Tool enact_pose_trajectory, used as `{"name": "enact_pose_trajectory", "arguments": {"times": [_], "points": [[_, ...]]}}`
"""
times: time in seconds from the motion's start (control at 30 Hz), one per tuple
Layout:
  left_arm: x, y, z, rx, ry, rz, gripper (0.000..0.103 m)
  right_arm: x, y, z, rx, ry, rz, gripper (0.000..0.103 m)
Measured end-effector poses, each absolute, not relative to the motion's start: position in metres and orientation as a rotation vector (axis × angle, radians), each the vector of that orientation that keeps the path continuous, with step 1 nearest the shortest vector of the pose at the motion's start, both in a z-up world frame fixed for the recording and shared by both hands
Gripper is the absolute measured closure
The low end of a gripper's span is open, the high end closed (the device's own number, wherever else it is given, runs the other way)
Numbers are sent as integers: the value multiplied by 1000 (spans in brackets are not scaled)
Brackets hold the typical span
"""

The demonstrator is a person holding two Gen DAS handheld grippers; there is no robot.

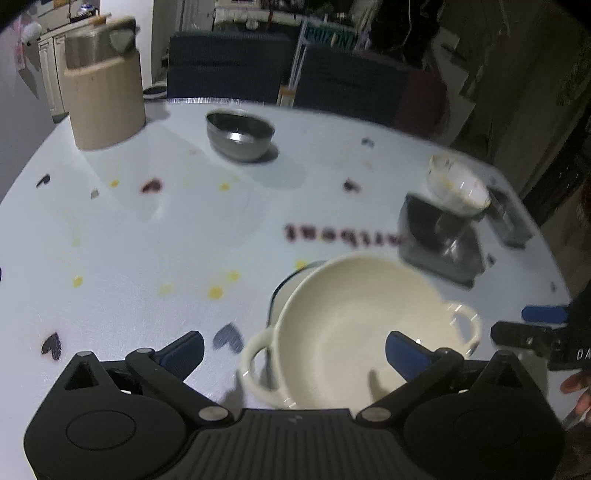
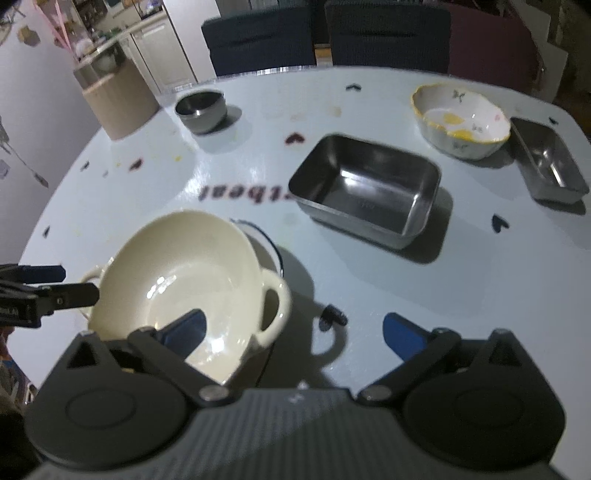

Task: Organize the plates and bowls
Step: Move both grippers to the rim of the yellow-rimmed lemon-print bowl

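A cream two-handled bowl (image 1: 354, 328) (image 2: 177, 280) rests on a white blue-rimmed plate (image 1: 291, 284) (image 2: 264, 240) near the table's front edge. My left gripper (image 1: 295, 350) is open, its fingers either side of the bowl's near-left handle and rim. My right gripper (image 2: 293, 332) is open, straddling the bowl's right handle (image 2: 275, 306). A small steel bowl (image 1: 240, 134) (image 2: 201, 109) sits far back. A flowered yellow-rimmed bowl (image 1: 458, 184) (image 2: 461, 120) sits at the right. A square steel tray (image 1: 439, 240) (image 2: 365, 188) lies mid-table, and a narrow steel tray (image 2: 548, 160) at far right.
A beige ribbed holder (image 1: 105, 99) (image 2: 120, 99) with a metal container stands at the back left corner. Dark chairs (image 1: 225, 66) (image 2: 388, 35) line the far edge. The table (image 1: 147, 240) (image 2: 498, 288) is white with small heart marks.
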State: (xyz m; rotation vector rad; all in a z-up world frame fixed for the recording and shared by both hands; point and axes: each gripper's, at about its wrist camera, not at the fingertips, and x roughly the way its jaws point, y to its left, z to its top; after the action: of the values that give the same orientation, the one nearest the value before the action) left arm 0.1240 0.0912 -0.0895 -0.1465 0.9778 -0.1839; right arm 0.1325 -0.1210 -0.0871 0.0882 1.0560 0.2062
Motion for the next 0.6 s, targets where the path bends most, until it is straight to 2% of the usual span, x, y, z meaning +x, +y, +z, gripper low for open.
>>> {"name": "enact_pose_trajectory", "arguments": {"times": [0.23, 0.6], "points": [[126, 61, -54, -141, 848, -190, 0, 118, -157, -55, 141, 914, 185, 0], [146, -18, -29, -147, 761, -262, 0, 99, -242, -31, 210, 764, 51, 0]]}}
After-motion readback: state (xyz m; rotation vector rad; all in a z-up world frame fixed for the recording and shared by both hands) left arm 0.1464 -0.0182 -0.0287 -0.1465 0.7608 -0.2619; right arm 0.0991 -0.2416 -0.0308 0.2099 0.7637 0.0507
